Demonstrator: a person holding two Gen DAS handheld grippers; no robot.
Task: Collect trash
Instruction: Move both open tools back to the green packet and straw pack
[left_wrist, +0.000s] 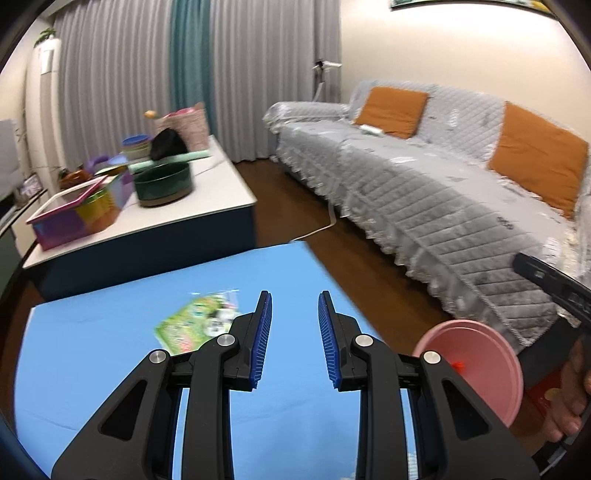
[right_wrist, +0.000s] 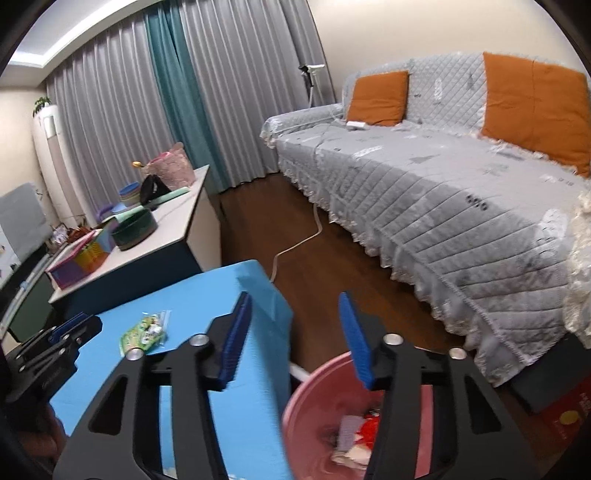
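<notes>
A green printed snack wrapper (left_wrist: 192, 325) lies on the blue table (left_wrist: 110, 332); it also shows in the right wrist view (right_wrist: 142, 334). My left gripper (left_wrist: 294, 306) is open and empty, above the table just right of the wrapper. My right gripper (right_wrist: 295, 310) is open and empty, above the table's right edge (right_wrist: 266, 291) and a pink bin (right_wrist: 314, 406). The bin stands on the floor and holds red and pale scraps (right_wrist: 365, 432). The bin also shows in the left wrist view (left_wrist: 487, 369).
A white low table (left_wrist: 221, 184) behind holds a dark green pot (left_wrist: 164, 182), coloured boxes (left_wrist: 74, 218) and baskets. A grey-covered sofa (left_wrist: 443, 192) with orange cushions runs along the right. A white cable (right_wrist: 299, 243) lies on the brown floor.
</notes>
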